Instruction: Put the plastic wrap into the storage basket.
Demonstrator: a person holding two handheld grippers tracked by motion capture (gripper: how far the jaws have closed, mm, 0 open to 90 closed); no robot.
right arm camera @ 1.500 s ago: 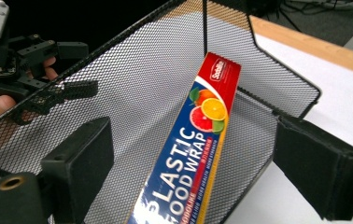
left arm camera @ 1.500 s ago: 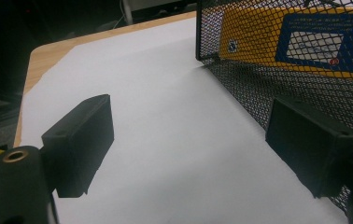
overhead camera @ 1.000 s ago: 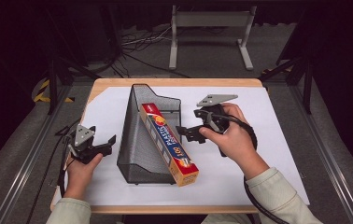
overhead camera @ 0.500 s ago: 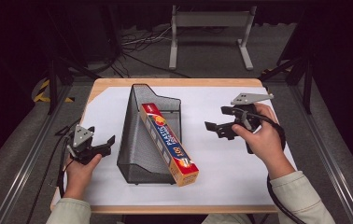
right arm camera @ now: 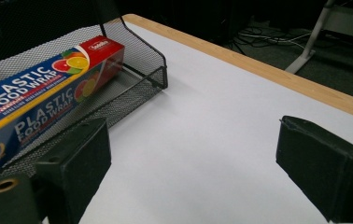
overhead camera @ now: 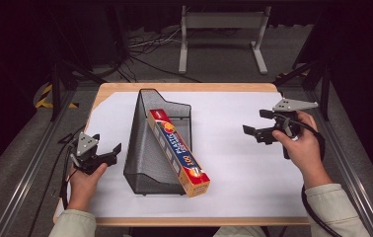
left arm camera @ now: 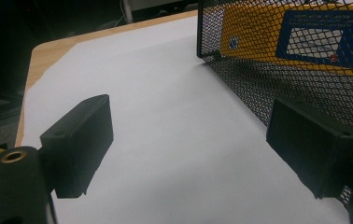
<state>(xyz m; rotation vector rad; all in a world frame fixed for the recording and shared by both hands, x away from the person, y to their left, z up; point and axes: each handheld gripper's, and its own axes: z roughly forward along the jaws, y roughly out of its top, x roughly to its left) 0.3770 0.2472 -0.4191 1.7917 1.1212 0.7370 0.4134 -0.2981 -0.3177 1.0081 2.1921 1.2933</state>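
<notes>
A black mesh basket lies on the white sheet in the middle of the table. A long plastic food wrap box rests in it, its near end sticking out over the basket's front. My left gripper stands open left of the basket, apart from it; in the left gripper view the mesh wall is close by its right jaw, with the box showing through. My right gripper is open over bare sheet right of the basket. The right gripper view has the box and basket to its left.
The white sheet covers a wooden table whose edge shows at the back and left. A grey metal stand and cables lie on the floor beyond the table. Metal rails run along both sides.
My right gripper has drawn away from the box and basket toward the table's right side, still open. The left gripper, box and basket have stayed put.
</notes>
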